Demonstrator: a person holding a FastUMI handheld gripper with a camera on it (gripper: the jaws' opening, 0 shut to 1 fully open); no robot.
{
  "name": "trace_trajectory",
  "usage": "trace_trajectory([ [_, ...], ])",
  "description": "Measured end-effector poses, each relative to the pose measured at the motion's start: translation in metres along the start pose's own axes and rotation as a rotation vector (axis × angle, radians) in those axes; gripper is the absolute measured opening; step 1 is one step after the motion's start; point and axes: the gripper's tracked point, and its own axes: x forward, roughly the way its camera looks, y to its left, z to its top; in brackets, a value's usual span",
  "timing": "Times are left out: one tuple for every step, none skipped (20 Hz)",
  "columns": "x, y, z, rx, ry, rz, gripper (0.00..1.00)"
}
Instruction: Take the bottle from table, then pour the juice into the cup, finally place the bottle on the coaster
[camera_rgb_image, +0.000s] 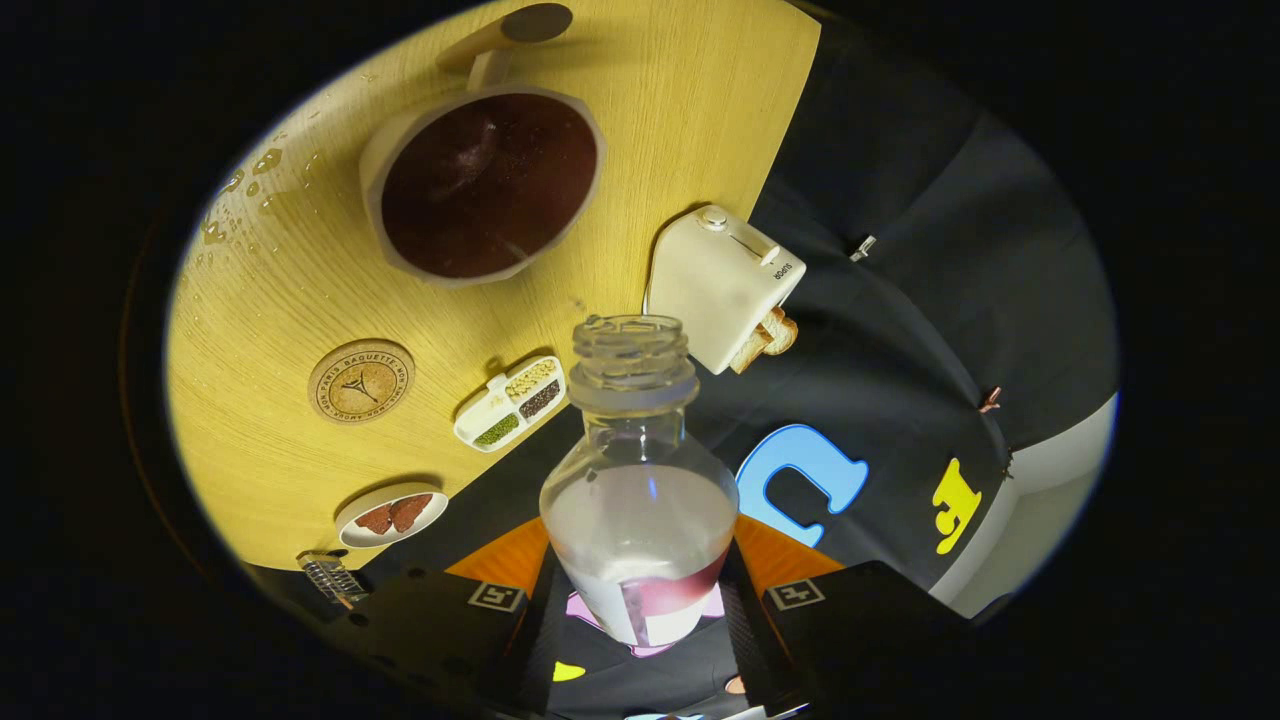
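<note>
I see my gripper (640, 610) clamped on the uncapped bottle (638, 480), tilted beyond the dark-filled cup (485, 180) and cork coaster (361, 381).

The gripper (640, 600) clamps the uncapped bottle (638, 470) between both fingers. Beyond it on the table (700, 110) stand the dark-filled cup (485, 180) and cork coaster (361, 381).

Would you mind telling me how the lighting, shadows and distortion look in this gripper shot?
In the gripper view, the fisheye bends the table edge into a curve and tilts the whole scene; light falls brightly on the wood, with short shadows beside the coaster and snack tray; the bottle, shut in the tool, looks enlarged and slightly soft; droplets glint near the cup.
</note>
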Motion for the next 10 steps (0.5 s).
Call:
trace_trajectory([
  [-0.001,0.001,-0.001,0.006,0.001,0.001,0.72],
  [-0.001,0.002,-0.001,0.011,0.003,0.003,0.72],
  [-0.002,0.004,-0.001,0.018,0.005,0.005,0.72],
  [-0.001,0.006,-0.001,0.026,0.006,0.008,0.72],
  [-0.002,0.009,-0.001,0.038,0.008,0.012,0.72],
  [-0.003,0.011,0.0,0.056,0.011,0.01,0.72],
  [-0.005,0.014,0.001,0.078,0.011,0.01,0.73],
  [-0.006,0.017,0.004,0.098,0.01,0.011,0.72],
  [-0.009,0.021,0.005,0.115,0.008,0.015,0.72],
  [-0.01,0.024,0.008,0.131,0.005,0.016,0.72],
])
